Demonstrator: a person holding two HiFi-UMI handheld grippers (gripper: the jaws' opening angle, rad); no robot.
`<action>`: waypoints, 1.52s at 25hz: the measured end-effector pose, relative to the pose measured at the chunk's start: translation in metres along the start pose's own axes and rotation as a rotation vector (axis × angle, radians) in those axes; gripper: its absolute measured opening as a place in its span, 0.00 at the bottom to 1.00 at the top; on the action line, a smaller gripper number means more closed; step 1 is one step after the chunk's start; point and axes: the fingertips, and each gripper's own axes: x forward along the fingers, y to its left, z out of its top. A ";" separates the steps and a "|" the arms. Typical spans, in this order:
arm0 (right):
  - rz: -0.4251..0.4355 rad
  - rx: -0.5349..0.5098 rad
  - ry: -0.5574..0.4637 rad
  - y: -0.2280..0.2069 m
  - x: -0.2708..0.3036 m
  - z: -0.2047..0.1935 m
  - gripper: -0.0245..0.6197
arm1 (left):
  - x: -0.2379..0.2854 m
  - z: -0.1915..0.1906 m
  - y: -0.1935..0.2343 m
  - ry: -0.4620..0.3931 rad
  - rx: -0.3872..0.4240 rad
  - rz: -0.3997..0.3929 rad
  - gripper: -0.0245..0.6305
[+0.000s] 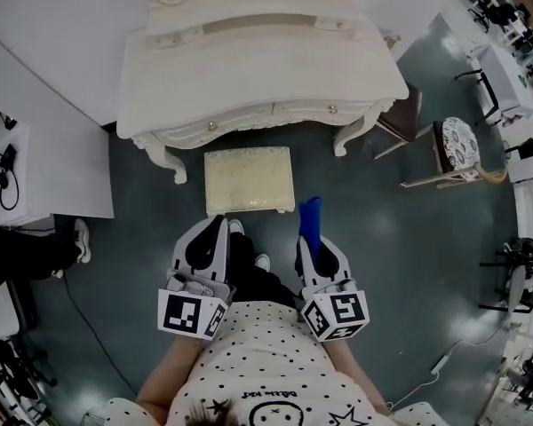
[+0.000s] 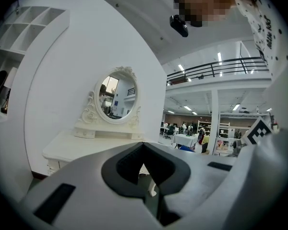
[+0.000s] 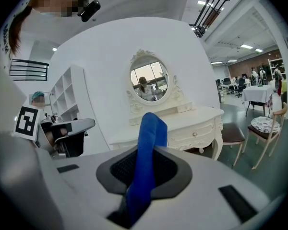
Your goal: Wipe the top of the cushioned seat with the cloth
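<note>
The cushioned seat (image 1: 249,179) is a cream rectangular stool standing just in front of the white dressing table (image 1: 258,78). My right gripper (image 1: 313,231) is shut on a blue cloth (image 1: 310,220) that sticks up out of its jaws; in the right gripper view the blue cloth (image 3: 146,162) rises between the dark pads. This gripper hovers just right of the seat's near corner. My left gripper (image 1: 215,230) is shut with nothing in it, close to the seat's near edge. The left gripper (image 2: 145,176) points toward the dressing table (image 2: 86,147).
An oval mirror (image 3: 150,78) stands on the dressing table. A wooden chair with a patterned cushion (image 1: 458,145) is at the right, and a dark stool (image 1: 405,114) is beside the table's right leg. A white desk (image 1: 35,140) and a seated person's leg (image 1: 35,251) lie left.
</note>
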 end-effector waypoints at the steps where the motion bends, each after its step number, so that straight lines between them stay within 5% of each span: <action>1: -0.010 0.000 0.000 -0.001 0.007 0.003 0.13 | 0.007 0.001 0.005 0.003 -0.003 -0.006 0.04; 15: -0.061 -0.007 0.025 0.021 0.097 0.037 0.13 | 0.077 0.025 0.080 0.013 -0.018 -0.100 0.04; 26: 0.010 -0.020 0.116 0.034 0.129 0.029 0.13 | 0.087 0.013 0.111 0.050 -0.059 -0.022 0.04; 38: 0.090 -0.018 0.209 0.015 0.154 0.014 0.13 | 0.117 0.003 0.096 0.062 -0.071 0.028 0.04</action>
